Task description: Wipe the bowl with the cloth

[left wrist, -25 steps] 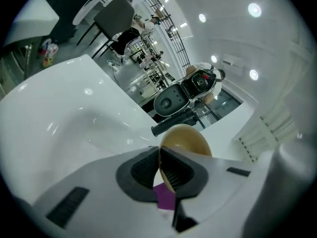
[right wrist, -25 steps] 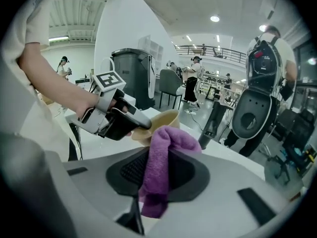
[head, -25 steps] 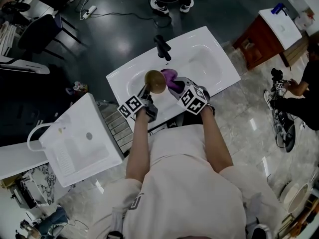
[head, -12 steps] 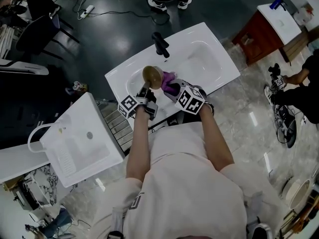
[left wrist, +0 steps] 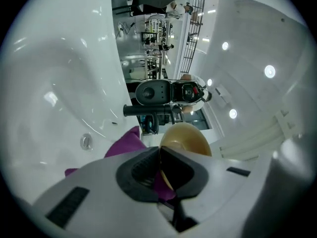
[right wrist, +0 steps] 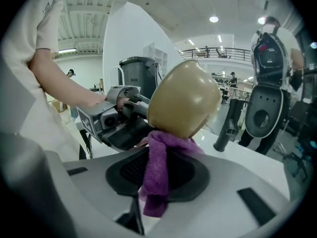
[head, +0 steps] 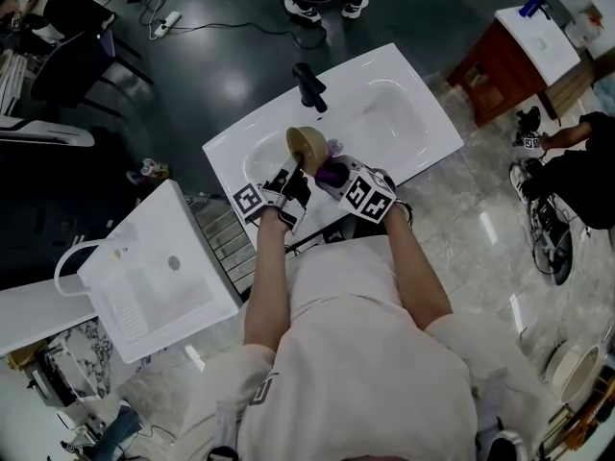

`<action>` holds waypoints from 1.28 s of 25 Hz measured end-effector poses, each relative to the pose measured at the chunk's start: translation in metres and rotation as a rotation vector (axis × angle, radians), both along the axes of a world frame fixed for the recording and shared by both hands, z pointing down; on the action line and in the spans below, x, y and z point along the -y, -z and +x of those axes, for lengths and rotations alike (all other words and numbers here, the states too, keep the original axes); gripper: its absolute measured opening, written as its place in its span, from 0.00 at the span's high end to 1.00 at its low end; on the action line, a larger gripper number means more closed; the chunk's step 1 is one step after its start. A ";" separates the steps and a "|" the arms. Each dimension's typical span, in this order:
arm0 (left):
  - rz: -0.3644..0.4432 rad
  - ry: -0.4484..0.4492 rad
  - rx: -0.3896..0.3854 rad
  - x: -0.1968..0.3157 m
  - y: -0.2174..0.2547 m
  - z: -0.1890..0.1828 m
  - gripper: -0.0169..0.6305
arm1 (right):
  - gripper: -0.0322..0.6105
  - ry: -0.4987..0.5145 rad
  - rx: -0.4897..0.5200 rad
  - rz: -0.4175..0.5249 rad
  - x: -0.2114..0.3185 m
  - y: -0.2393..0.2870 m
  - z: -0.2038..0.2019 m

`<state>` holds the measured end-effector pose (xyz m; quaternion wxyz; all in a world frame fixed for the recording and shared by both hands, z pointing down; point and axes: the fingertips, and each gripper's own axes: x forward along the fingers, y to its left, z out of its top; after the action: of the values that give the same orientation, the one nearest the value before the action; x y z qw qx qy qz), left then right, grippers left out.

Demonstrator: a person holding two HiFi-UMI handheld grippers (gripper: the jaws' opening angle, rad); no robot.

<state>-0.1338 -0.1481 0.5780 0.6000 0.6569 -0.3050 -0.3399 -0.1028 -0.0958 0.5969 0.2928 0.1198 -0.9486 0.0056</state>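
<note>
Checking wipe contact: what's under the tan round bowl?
Purple cloth, clamped in the right gripper, meets the tan round bowl from below; white sink basin lies beneath. Contact patch itself is covered by cloth.

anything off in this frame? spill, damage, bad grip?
Nothing stands out. The left gripper pinches the tan bowl by its rim, tilted above the white sink. The right gripper pinches the purple cloth, bunched against the bowl. No spill or damage visible.

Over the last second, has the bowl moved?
Yes. In the head view the bowl has shifted slightly right, toward the faucet: it was left of the faucet's line, now almost straight below it.
</note>
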 end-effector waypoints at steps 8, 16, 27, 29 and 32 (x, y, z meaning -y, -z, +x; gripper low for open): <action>0.103 -0.163 -0.130 -0.011 0.027 0.026 0.95 | 0.81 -0.082 0.052 0.122 0.023 0.021 0.010; 0.135 -0.220 -0.110 -0.021 0.025 0.023 0.95 | 0.81 -0.177 0.057 0.215 0.046 0.037 0.024; 0.038 -0.219 -0.005 -0.029 -0.002 0.020 0.94 | 0.81 -0.209 0.059 0.229 0.054 0.048 0.034; 0.017 -0.194 0.008 -0.028 -0.006 0.016 0.94 | 0.81 -0.212 0.068 0.231 0.053 0.050 0.036; -0.014 -0.139 0.034 -0.024 -0.016 0.005 0.94 | 0.81 -0.203 0.072 0.223 0.050 0.050 0.039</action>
<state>-0.1287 -0.1244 0.5939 0.6214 0.6779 -0.2712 -0.2843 -0.0641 -0.1462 0.5473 0.2412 0.2466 -0.9363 -0.0659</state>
